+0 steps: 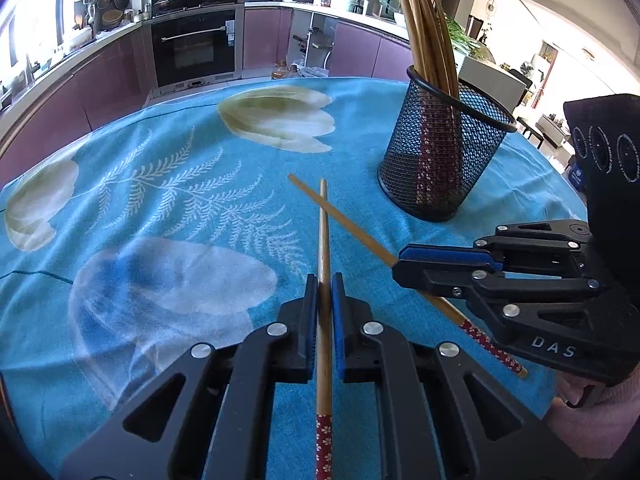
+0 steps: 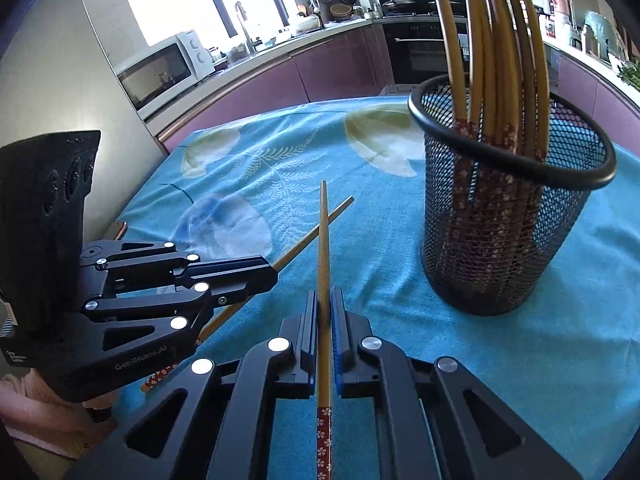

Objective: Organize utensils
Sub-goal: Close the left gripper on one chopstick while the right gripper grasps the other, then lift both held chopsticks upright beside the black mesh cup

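Two chopsticks are in your grip, one per gripper, and they cross each other low over the blue flowered cloth (image 1: pixel 180 184). Your left gripper (image 1: pixel 325 292) has its pads pressed together on the left chopstick (image 1: pixel 323 240) partway along the bare shaft, with the red patterned handle end trailing back under the camera. Your right gripper (image 2: pixel 325 308) is pinching the right chopstick (image 2: pixel 323 248) the same way. Holding each near the middle likely keeps it balanced and leaves the handle end free to drop in first, matching the bundle of chopsticks (image 2: pixel 492 64) already standing handle-down in the mesh holder (image 2: pixel 500 248), which sits on the cloth off to the right of both grippers, near but apart.

Whether the two sticks touch where they cross, you cannot tell from either view, nor whether their tips rest on the cloth or hang just above it. The handle ends run out of the bottom of each view. The bundle's upper ends are cut off at the top, and the mesh blurs how many sticks stand inside.
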A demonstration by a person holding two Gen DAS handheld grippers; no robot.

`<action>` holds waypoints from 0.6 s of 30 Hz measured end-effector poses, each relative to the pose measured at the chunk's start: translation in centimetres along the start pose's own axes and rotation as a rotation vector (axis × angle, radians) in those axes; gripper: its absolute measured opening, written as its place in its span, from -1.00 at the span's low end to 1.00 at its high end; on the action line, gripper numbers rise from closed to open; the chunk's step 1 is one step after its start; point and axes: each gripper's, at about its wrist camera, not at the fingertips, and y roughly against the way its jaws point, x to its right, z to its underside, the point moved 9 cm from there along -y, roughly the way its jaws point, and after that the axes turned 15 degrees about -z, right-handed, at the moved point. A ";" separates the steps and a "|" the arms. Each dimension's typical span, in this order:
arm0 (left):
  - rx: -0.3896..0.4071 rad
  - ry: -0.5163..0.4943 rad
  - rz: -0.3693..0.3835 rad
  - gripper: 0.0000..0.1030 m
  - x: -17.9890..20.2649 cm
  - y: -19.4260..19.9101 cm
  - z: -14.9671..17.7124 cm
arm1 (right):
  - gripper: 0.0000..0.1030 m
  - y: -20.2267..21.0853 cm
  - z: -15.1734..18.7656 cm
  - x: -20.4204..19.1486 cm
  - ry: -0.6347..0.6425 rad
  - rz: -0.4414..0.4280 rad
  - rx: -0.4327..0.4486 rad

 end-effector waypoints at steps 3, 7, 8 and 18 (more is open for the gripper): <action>-0.013 -0.012 0.003 -0.85 0.3 -0.2 0.3 | -0.88 -0.3 0.3 0.1 0.006 0.011 -0.020; -0.019 -0.019 0.003 -0.85 0.3 -0.4 0.5 | -0.81 -0.5 0.7 0.3 0.016 0.018 -0.035; -0.022 -0.023 0.005 -0.85 0.4 -0.5 0.5 | -0.80 -0.6 0.7 0.2 0.020 0.017 -0.038; -0.016 -0.041 -0.016 -0.85 0.7 -0.7 0.3 | -0.89 -0.7 0.7 0.4 0.031 0.036 -0.023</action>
